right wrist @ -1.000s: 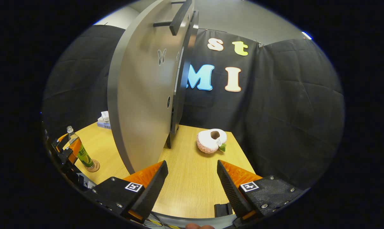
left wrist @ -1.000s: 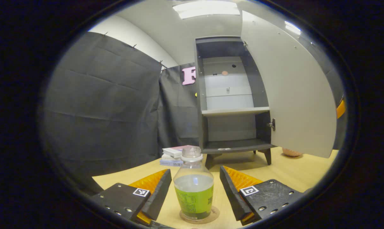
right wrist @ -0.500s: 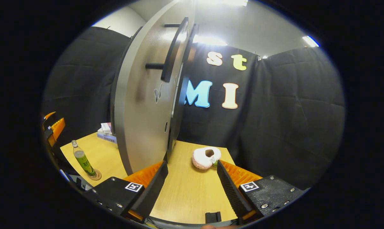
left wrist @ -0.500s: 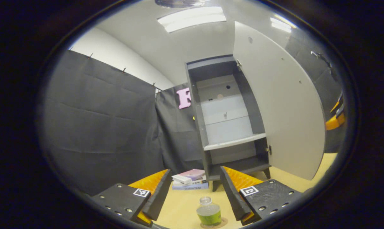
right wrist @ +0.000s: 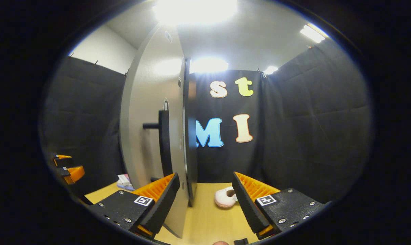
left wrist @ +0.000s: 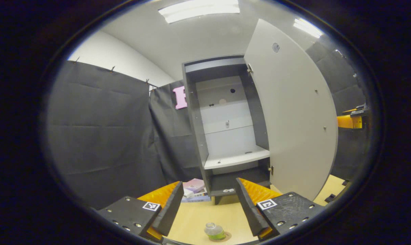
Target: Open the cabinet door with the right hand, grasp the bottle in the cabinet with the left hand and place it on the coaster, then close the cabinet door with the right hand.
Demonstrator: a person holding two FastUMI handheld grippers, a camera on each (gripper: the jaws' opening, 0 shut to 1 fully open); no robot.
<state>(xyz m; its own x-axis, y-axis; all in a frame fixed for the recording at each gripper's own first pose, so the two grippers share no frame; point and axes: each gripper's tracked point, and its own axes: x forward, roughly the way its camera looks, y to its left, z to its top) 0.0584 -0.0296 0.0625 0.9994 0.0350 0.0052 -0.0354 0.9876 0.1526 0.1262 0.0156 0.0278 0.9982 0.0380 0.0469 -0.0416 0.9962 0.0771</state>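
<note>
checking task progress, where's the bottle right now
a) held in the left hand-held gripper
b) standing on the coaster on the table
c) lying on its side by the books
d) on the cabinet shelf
b: the bottle stands on the coaster on the table, below the open left hand-held gripper.

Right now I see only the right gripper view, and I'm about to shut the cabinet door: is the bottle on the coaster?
Observer: Yes. In the left gripper view the bottle stands upright on the coaster.
Operator: Is the left gripper holding it?
Observer: No. The left gripper is open, its tongs above the bottle and clear of it.
Operator: Anything sticking out of the cabinet?
Observer: Nothing I can see juts past the white shelf inside the cabinet.
</note>
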